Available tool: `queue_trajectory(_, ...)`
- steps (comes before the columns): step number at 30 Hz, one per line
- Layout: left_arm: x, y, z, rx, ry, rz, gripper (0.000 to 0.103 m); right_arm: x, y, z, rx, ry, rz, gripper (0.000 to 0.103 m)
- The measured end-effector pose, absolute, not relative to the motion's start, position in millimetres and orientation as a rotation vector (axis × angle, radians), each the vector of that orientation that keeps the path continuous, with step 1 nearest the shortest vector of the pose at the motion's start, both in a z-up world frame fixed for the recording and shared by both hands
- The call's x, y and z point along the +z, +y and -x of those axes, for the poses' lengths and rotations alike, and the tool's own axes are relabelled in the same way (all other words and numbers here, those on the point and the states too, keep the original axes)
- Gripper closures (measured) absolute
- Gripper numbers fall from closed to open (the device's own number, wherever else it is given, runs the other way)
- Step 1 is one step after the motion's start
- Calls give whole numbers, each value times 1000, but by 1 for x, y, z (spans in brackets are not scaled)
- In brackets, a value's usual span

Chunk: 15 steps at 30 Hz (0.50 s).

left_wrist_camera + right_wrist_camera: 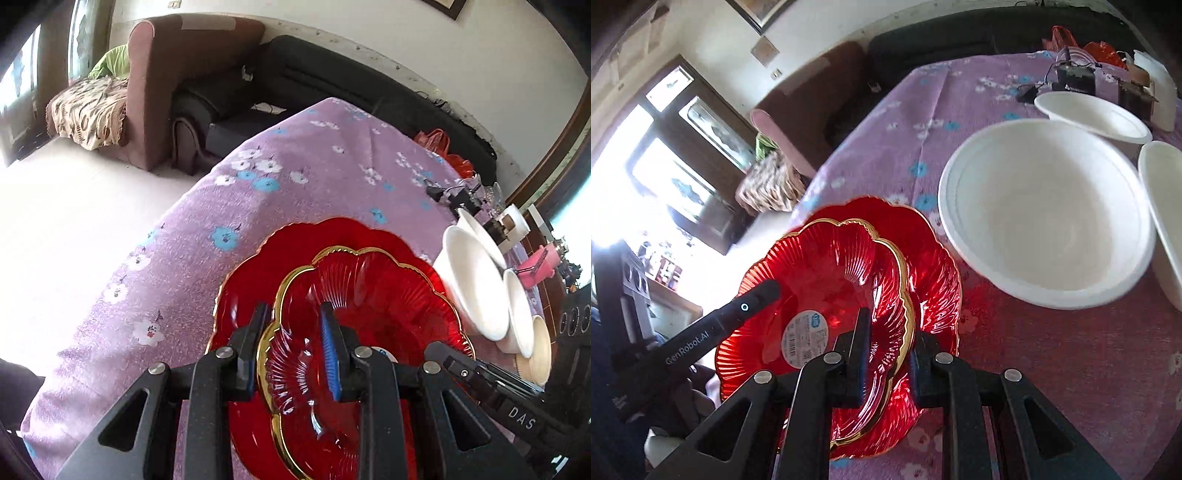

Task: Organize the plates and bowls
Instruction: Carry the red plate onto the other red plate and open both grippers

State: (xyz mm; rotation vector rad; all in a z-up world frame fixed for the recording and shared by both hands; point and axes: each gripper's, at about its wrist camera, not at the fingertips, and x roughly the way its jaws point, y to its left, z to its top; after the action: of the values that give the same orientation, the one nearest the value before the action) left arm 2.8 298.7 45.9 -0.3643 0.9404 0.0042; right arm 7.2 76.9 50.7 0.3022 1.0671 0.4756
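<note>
A red glass flower-shaped plate with a gold rim [369,295] [827,280] lies on top of a second red plate [251,273] [934,258] on the purple flowered tablecloth. My left gripper [291,325] straddles the top plate's gold rim, one finger on each side, jaws partly closed around it. My right gripper [886,332] straddles the opposite rim the same way. The left gripper's body [701,332] shows in the right wrist view. Several white bowls [1045,221] [476,284] stand beside the plates.
The tablecloth [229,206] drops off at the table's edge toward the floor. Cables and small black devices [1071,77], red plastic bags [439,144] and a pink box [539,266] lie at the far end. Sofas stand beyond.
</note>
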Motion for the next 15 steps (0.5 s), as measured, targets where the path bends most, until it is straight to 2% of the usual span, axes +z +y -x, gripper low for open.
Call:
queue_trajectory(10,46,287,-6,45,927,283,59,51,101,-4,413,1019,-154,81)
queue_trajectory(15,47,284,-9,47,924,272,57,51,106,-1,376,982,-77,80)
